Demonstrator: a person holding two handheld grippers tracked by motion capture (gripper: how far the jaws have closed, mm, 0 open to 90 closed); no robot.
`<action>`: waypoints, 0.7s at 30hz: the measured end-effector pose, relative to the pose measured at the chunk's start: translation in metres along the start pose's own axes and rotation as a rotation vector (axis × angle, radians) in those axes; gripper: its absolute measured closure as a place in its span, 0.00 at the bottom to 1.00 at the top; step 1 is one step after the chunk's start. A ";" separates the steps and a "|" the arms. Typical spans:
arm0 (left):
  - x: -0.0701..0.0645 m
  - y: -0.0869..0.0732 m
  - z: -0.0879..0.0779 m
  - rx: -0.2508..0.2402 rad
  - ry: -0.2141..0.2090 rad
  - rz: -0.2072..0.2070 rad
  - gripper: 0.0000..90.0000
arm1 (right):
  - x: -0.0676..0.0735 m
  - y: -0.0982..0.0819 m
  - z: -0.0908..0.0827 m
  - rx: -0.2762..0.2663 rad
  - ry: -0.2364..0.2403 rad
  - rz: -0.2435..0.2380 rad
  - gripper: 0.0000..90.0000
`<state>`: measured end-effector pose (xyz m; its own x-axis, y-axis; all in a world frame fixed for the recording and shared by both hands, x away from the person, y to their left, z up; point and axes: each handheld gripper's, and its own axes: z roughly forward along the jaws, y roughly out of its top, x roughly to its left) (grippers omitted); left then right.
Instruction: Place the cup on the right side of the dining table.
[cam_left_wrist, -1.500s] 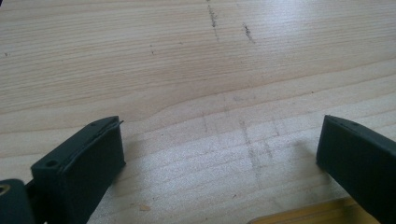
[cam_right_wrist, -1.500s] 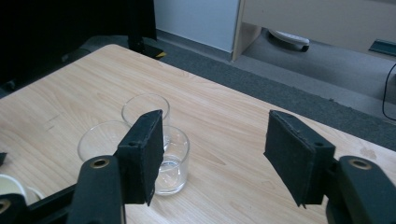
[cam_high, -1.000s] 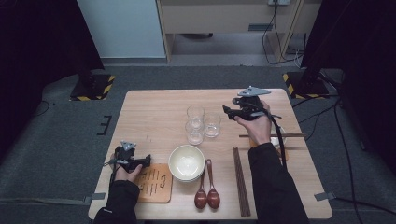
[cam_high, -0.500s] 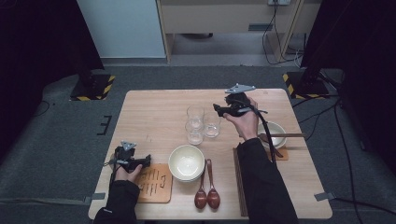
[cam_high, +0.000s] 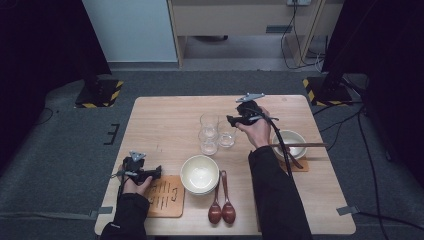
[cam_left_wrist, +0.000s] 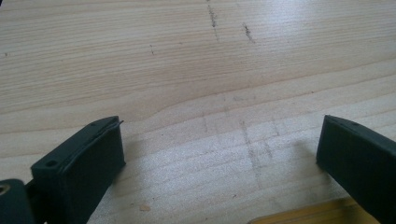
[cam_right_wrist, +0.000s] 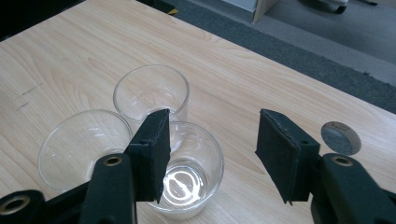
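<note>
The left gripper (cam_high: 159, 172) is held at the near table (cam_high: 165, 125) edge, jaws apart and empty. Farther off, the right gripper (cam_high: 231, 120), jaws partly closing, is positioned over three clustered glasses (cam_high: 216, 132), none yet clamped.

Person: both arms in long black sleeves, cuffs at wrists, hands bare. Left gripper (cam_high: 150, 173), at 7 o'clock of the table: black body, grey 3-cornered plate on top, thin black cable off its left side. Right gripper (cam_high: 231, 120), at 1 o'clock: black, same grey plate, thick black cable running back along the forearm. In both gripper views the jaws are matte black rectangular blocks w/ flat pads; small holes in left's pad blocks, brass-coloured screw inserts in right's arms.
</note>
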<state>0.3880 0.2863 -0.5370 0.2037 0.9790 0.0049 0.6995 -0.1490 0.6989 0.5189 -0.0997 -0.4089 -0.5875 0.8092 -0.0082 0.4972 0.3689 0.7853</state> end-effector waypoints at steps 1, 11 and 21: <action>0.000 0.000 0.000 0.000 0.000 0.000 0.00 | 0.000 -0.001 0.002 0.005 0.003 -0.001 0.50; 0.000 0.000 0.000 0.000 0.000 0.000 0.00 | -0.007 -0.012 0.016 0.056 0.000 0.029 0.51; 0.000 0.000 0.000 0.000 0.000 0.000 0.00 | -0.009 -0.020 0.029 0.096 0.008 0.041 0.54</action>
<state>0.3880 0.2863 -0.5370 0.2038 0.9790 0.0050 0.6995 -0.1492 0.6989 0.5325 -0.1010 -0.4427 -0.5705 0.8208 0.0277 0.5792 0.3783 0.7221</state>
